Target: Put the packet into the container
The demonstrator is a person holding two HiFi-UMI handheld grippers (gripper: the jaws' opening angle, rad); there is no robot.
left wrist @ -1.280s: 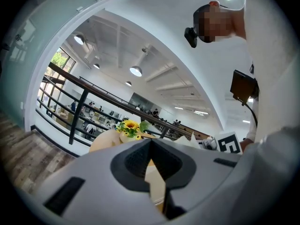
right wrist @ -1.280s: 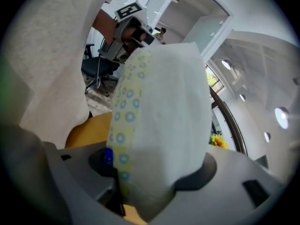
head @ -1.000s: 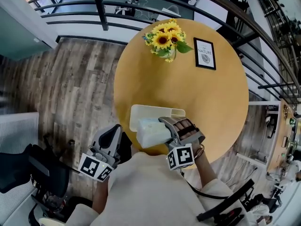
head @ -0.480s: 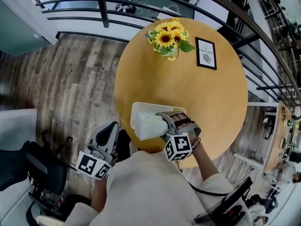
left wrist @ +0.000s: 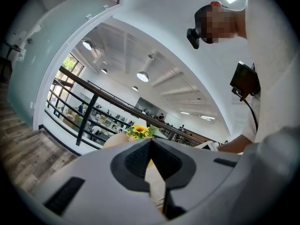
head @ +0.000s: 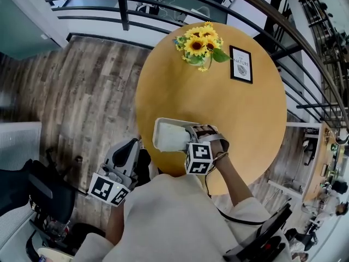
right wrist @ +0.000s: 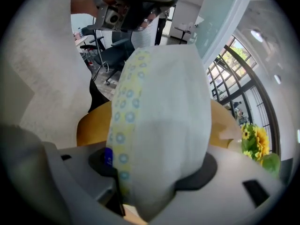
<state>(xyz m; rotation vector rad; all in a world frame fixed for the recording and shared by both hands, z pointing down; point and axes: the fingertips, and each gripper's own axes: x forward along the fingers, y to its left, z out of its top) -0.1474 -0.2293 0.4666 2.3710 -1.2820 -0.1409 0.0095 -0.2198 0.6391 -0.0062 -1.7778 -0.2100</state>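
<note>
The packet [head: 173,137] is white and soft, with a yellow-dotted strip along one side [right wrist: 123,125]. My right gripper [head: 187,141] is shut on it, and its jaws stand wide around the bulk [right wrist: 154,175]. In the head view the packet sits within the outline of the white rectangular container [head: 158,125], at the near edge of the round wooden table [head: 218,108]. I cannot tell whether the packet touches the container's floor. My left gripper [head: 124,161] hangs off the table at the lower left, beside the person's body. Its jaws [left wrist: 151,146] meet at the tips with nothing between them.
A vase of sunflowers [head: 199,44] and a small framed print [head: 241,64] stand at the table's far side. A black railing [head: 163,7] curves behind the table. A dark office chair [head: 41,198] is on the wood floor at lower left.
My right gripper has carried the packet forward and down, from above the container's near edge to inside its outline. The left gripper has barely moved.
</note>
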